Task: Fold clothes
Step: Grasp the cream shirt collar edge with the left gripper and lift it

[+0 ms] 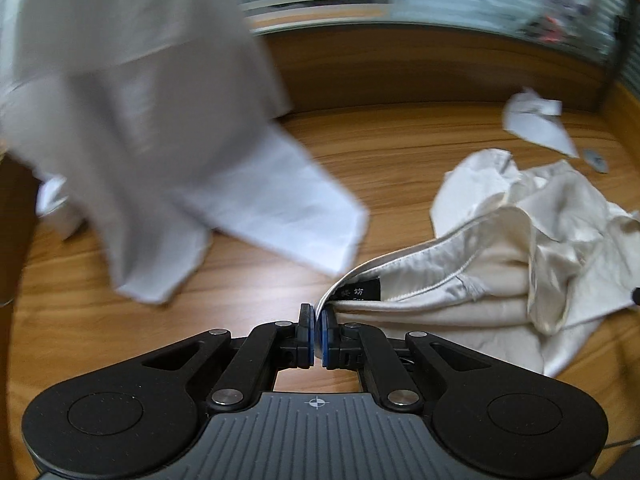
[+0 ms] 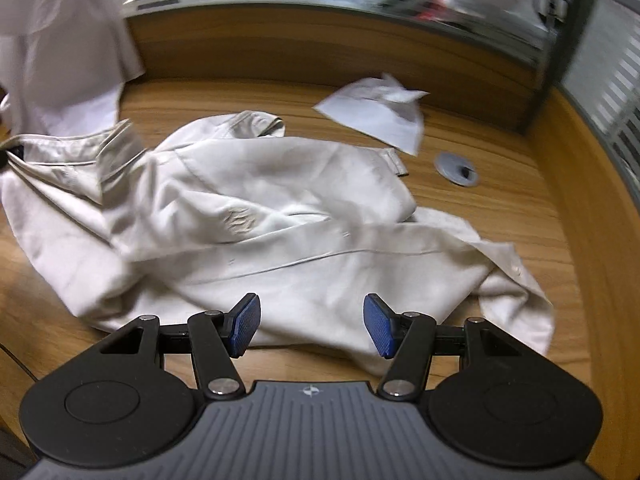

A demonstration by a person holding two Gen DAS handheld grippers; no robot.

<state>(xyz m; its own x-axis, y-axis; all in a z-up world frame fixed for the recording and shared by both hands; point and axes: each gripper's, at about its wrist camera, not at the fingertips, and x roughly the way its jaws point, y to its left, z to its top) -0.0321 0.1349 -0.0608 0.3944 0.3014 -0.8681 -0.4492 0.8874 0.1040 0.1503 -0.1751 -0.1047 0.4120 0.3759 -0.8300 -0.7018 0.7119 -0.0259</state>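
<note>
A crumpled cream shirt (image 2: 280, 216) lies on the wooden table (image 2: 500, 208). My left gripper (image 1: 317, 332) is shut on the shirt's collar edge, beside a black label (image 1: 360, 290), and the cream shirt (image 1: 500, 256) trails off to its right. My right gripper (image 2: 312, 326) is open and empty, just above the shirt's near hem. A white garment (image 1: 132, 120) hangs and drapes onto the table at the left, blurred; it also shows in the right wrist view (image 2: 64, 48).
A small crumpled white cloth (image 2: 380, 112) lies at the back of the table, also seen in the left wrist view (image 1: 536, 120). A grey cable grommet (image 2: 456, 168) sits in the table to its right. A wooden back panel (image 2: 340, 52) and frosted glass stand behind.
</note>
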